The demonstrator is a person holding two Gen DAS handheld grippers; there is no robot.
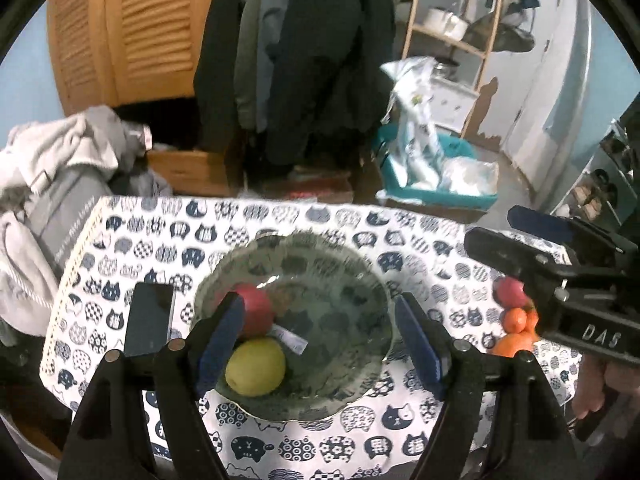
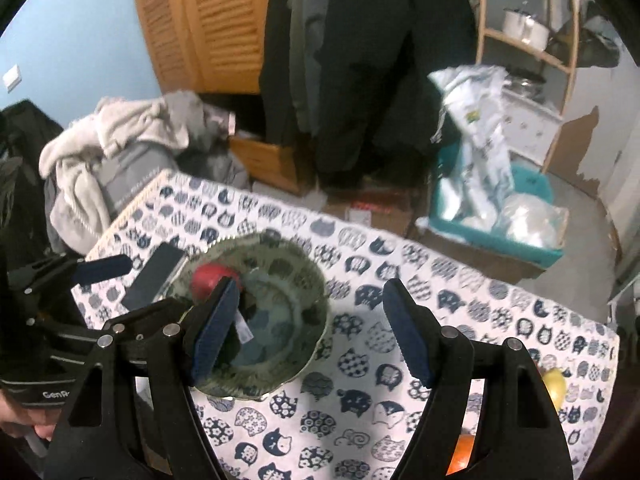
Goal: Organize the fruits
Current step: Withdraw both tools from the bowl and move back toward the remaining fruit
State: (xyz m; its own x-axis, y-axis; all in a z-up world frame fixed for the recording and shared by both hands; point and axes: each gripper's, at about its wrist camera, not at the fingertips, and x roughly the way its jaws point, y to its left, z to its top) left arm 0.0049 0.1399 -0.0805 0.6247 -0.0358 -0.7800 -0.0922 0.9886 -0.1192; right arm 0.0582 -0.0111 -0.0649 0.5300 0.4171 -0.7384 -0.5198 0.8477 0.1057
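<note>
- Left of the left gripper (image 1: 320, 344), a dark flat phone-like slab (image 1: 149, 320) lies on the counter (image 1: 400, 440), which wears a cloth printed with cat heads; it sits just beside the bowl's rim.
- Directly below and ahead of that gripper stands a glass bowl (image 1: 340, 280). Inside, near the left finger, are a red apple (image 1: 256, 312) and a yellow-green fruit (image 1: 256, 368), touching each other, with a small white label (image 1: 292, 338) beside them.
- The left gripper stands open, its blue pads apart with nothing between them and touching nothing; both pads hang above the bowl.
- To its right, beyond the bowl, a small heap of fruit rests on the cloth: a red apple at the right (image 1: 510, 292) and oranges (image 1: 516, 332) just below it, partly hidden by the right gripper (image 1: 492, 236) crossing in front.
- From the right wrist camera, the left gripper's finger (image 2: 104, 270) reaches in at far left, near the slab and the bowl (image 2: 304, 280).
- The right gripper (image 2: 312, 332) is open and empty; its left pad hangs over the bowl, hiding part of the red apple, while its right pad hangs over bare cloth.
- Right of that gripper, at the counter's edge, a yellow fruit (image 2: 554, 386) peeks past the finger, and an orange one (image 2: 460, 454) shows lower down.
- Beyond the counter: piled grey clothes, hanging dark coats, a teal bin.
</note>
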